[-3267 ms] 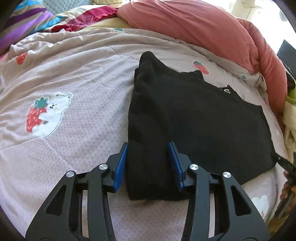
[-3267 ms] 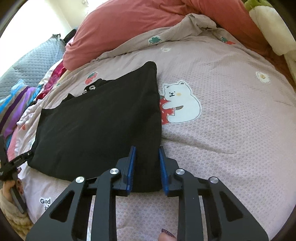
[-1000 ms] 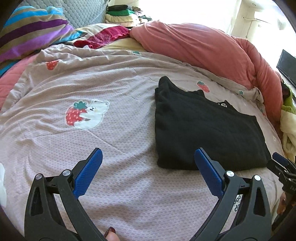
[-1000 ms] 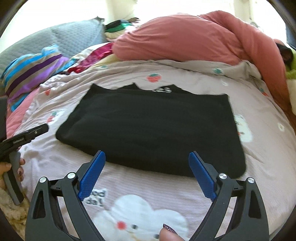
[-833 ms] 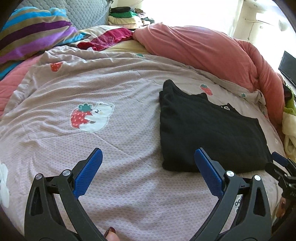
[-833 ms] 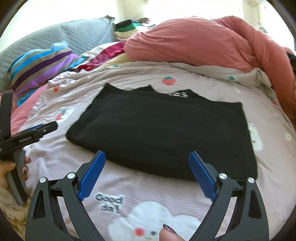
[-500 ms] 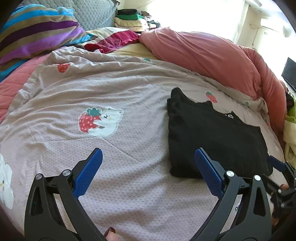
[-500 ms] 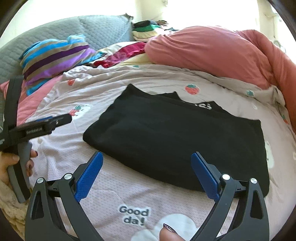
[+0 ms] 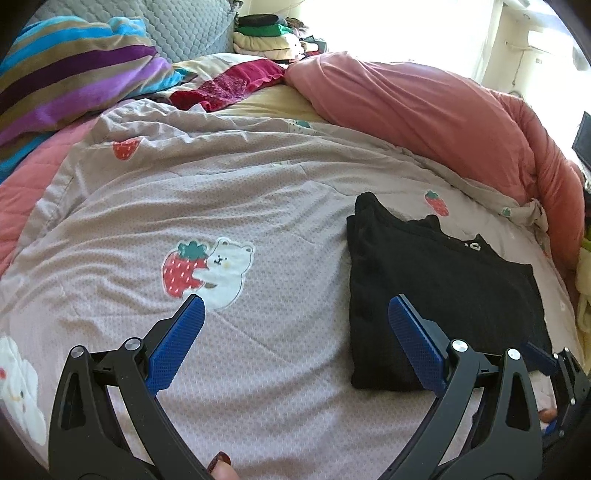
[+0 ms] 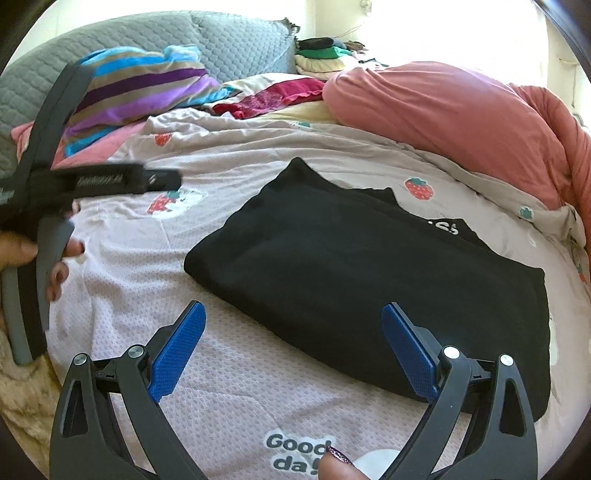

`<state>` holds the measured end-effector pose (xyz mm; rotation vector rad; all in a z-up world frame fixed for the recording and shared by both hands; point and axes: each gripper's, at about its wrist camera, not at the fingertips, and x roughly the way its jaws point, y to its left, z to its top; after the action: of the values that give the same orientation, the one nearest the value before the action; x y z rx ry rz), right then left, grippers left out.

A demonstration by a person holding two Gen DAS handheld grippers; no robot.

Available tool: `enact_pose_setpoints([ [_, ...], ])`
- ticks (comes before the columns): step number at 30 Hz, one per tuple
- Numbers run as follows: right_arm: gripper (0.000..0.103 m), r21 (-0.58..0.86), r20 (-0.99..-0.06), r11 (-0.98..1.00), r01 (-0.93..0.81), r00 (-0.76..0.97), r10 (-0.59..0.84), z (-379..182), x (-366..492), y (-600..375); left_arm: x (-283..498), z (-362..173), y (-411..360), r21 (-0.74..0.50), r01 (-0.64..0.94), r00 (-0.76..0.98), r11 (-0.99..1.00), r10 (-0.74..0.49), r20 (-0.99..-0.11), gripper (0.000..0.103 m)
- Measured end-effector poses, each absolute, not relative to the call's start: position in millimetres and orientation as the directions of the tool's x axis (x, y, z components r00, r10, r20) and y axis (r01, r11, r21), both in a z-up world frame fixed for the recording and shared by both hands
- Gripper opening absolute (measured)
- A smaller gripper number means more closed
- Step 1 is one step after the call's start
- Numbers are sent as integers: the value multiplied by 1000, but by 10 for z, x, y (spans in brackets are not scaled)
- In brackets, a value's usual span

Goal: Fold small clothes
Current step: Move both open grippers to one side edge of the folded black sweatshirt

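A folded black garment point(image 9: 443, 295) lies flat on the pink-grey quilt point(image 9: 258, 206), with white lettering near its neck edge. My left gripper point(image 9: 295, 301) hovers open over bare quilt, its right blue pad at the garment's left edge, nothing between the jaws. In the right wrist view the black garment point(image 10: 369, 277) fills the middle. My right gripper point(image 10: 293, 305) stands wide open just short of the garment's near edge, its right pad over the cloth. The left tool point(image 10: 110, 181) shows at the left, held by a hand point(image 10: 22, 251).
A salmon duvet point(image 9: 424, 110) is rolled along the back right. Striped pillow point(image 9: 74, 74) and grey quilted cushion point(image 10: 236, 48) sit at the back left, with a pile of folded clothes point(image 9: 269, 35) behind. The right tool's tip point(image 9: 554, 362) shows at the lower right.
Both grippers, earlier shut on the garment's near corners, have let go and stand open. They drew back and swung left, so the garment now sits further right in both views.
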<state>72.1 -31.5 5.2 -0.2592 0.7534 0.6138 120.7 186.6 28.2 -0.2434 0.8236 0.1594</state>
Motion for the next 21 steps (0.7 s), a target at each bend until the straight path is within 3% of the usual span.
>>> enact_pose_setpoints([
  [21, 95, -206, -739, 730, -652, 593, 321, -420, 826, 118, 1907, 41, 1760, -48, -204, 593, 978, 84, -801, 93],
])
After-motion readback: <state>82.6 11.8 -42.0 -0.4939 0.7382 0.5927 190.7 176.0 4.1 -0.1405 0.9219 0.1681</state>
